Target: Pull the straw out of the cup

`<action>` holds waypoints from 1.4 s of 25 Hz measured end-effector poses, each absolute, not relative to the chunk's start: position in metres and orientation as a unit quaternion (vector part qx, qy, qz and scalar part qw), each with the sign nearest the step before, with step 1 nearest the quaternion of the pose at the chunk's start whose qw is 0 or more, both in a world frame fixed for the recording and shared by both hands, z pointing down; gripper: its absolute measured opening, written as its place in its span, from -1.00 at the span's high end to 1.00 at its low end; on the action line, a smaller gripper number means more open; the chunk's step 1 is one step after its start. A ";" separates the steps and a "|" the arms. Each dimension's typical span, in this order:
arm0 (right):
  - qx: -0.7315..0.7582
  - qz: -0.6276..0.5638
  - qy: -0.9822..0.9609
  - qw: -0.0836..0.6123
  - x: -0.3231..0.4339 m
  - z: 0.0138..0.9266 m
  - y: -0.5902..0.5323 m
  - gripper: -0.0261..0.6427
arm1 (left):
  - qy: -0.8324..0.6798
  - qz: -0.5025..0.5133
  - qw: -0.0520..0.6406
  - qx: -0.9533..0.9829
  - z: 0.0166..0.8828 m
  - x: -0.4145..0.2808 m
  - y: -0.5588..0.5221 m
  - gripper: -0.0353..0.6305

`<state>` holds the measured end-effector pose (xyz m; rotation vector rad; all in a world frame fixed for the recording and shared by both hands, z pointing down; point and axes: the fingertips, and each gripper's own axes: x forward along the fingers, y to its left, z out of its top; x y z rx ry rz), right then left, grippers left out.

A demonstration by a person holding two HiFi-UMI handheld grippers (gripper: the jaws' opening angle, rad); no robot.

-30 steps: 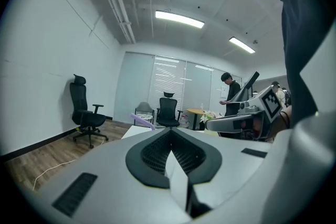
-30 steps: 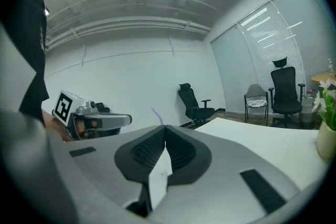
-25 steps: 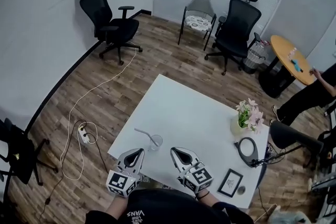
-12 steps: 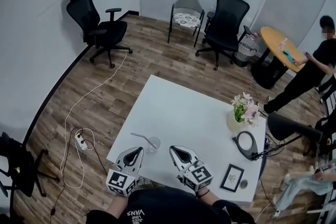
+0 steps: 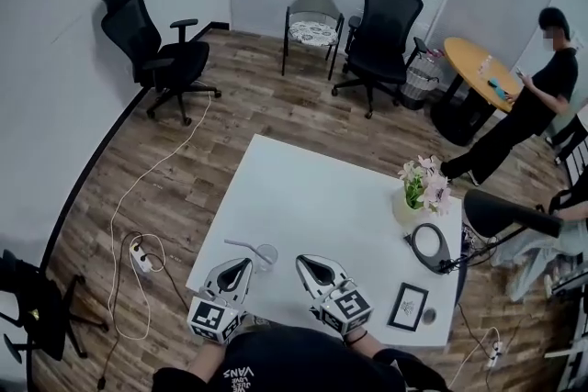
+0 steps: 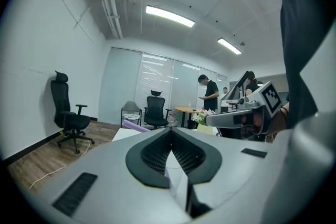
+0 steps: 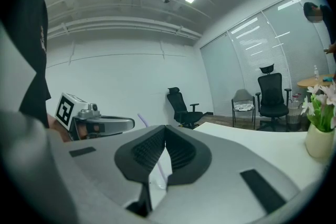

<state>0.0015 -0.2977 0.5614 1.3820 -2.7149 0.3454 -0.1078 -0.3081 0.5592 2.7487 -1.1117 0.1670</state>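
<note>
Seen from above, a white square bench (image 5: 312, 188) stands on a wood-plank floor. Near its front left corner sits a small clear plastic cup (image 5: 265, 256). A pale lilac straw (image 5: 241, 247) rests in the cup and leans out to the left, so that its free end is over the bench top near the left edge.

The person holds a gripper at the bench's near edge in each hand. The grey left gripper (image 5: 241, 264) points at the cup, its tip just short of it and not touching. The grey right gripper (image 5: 304, 262) lies to the right of the cup, apart from it.

In the left gripper view the dark ribbed fingers (image 6: 152, 152) meet at their tips, closed on nothing. In the right gripper view the fingers (image 7: 144, 152) also appear to meet at the tips with nothing held, and the straw shows only beyond them.

Farther right on the bench are a pot of pink flowers (image 5: 418, 188) and a black-framed picture (image 5: 407, 305). A black office chair (image 5: 147, 41) stands by the left wall. A person in black (image 5: 524, 115) stands beside a round wooden table (image 5: 473, 69).
</note>
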 end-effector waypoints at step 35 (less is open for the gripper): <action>0.475 0.112 -0.872 0.043 0.017 0.559 -0.295 0.87 | -0.362 0.099 0.121 0.919 0.585 -0.096 -0.328 0.36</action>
